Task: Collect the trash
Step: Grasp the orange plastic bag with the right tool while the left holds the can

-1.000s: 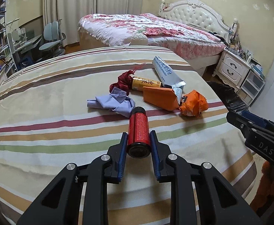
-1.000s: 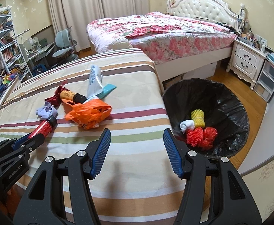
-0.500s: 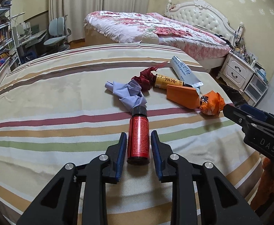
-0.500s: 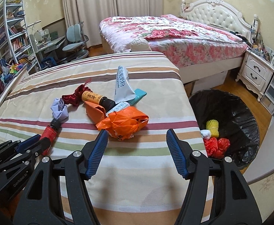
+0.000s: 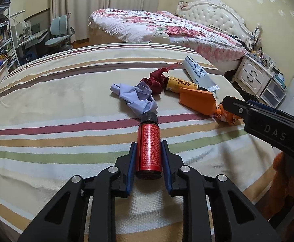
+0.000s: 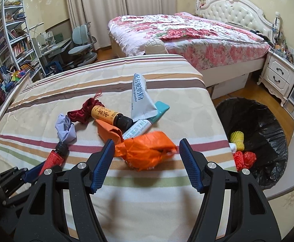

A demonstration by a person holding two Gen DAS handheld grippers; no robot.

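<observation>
The left tool (image 5: 148, 157) is clenching the red bottle (image 5: 149, 149) between its blue pads, gripping the lower half of the body. The bottle is lying on the striped bedspread (image 5: 66, 104), its long axis running straight away from the tool, black cap pointing toward the trash pile and flat base toward the camera. Half a second ago the pads were standing slightly off the bottle's sides; now they are pressing against it, and the bottle is sitting a little nearer the pile.

Just beyond the cap, the crumpled lilac paper (image 5: 136, 97) is lying, with a dark red fabric scrap (image 5: 155, 79) behind it. To the right of that, the yellow-labelled bottle (image 5: 180, 83) is lying across the view, its dark cap end pointing right. Farther right are the white milk powder sachet (image 5: 197, 73) and a folded orange paper (image 5: 199, 100).

In the right wrist view, the right tool (image 6: 146, 159) is standing released, its pads wide apart on either side of the crumpled orange plastic bag (image 6: 147, 151), not touching it. It has come forward since the earlier frames: the bag was ahead of the fingertips then, and now is lying between them. At the far right, the bin with a black liner (image 6: 267, 125) is standing on the floor beside the bed, holding a yellow foam net (image 6: 237, 140) and red ones (image 6: 244, 158).
</observation>
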